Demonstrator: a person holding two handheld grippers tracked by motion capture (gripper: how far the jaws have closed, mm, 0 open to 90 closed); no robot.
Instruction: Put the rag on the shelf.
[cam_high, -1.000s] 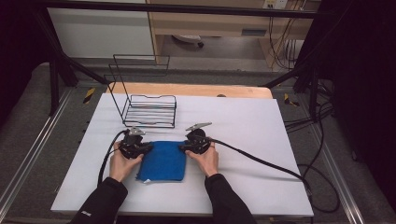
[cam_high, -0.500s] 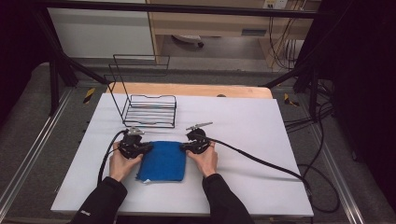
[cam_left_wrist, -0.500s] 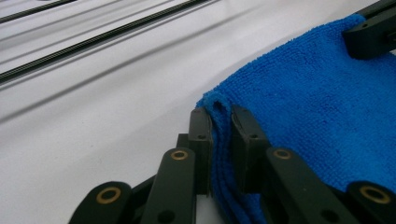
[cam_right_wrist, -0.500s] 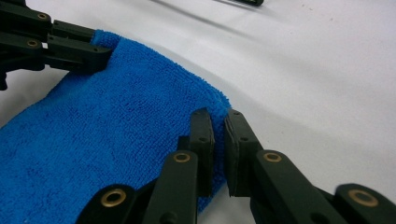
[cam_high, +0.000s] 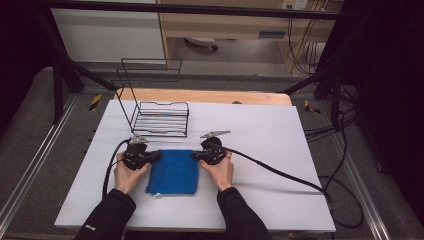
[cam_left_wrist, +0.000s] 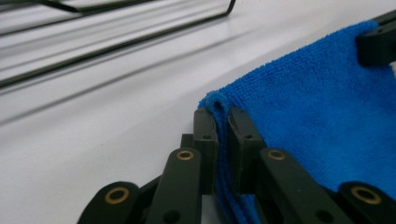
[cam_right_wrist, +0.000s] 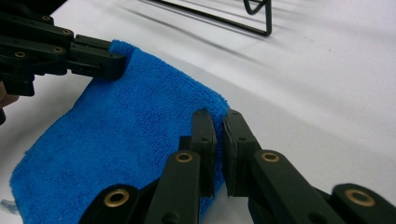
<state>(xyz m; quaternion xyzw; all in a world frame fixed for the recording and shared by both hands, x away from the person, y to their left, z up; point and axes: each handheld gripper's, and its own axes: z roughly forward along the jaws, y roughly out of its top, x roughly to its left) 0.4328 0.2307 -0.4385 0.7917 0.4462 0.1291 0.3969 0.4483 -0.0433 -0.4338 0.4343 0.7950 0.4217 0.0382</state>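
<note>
Blue cloth (cam_high: 173, 171) lies flat on the white table (cam_high: 260, 145), stretched between my two tools, just short of the wire rack (cam_high: 159, 119) beyond their tips. Left gripper (cam_left_wrist: 222, 122) is clenched on the cloth's far left corner, fabric pinched up between the jaws; right gripper (cam_right_wrist: 218, 122) is clenched on the far right corner the same way. I judge this as the start of a fold or lift. To do it well I would raise both corners together and level, keep the edge between the tools taut but not stretched, and carry it toward me without dragging the near hem. Against the frame a second ago: both sets of jaws have just been closing, with cloth between them. The hands sit about where they were and the cloth has not shifted.
</note>
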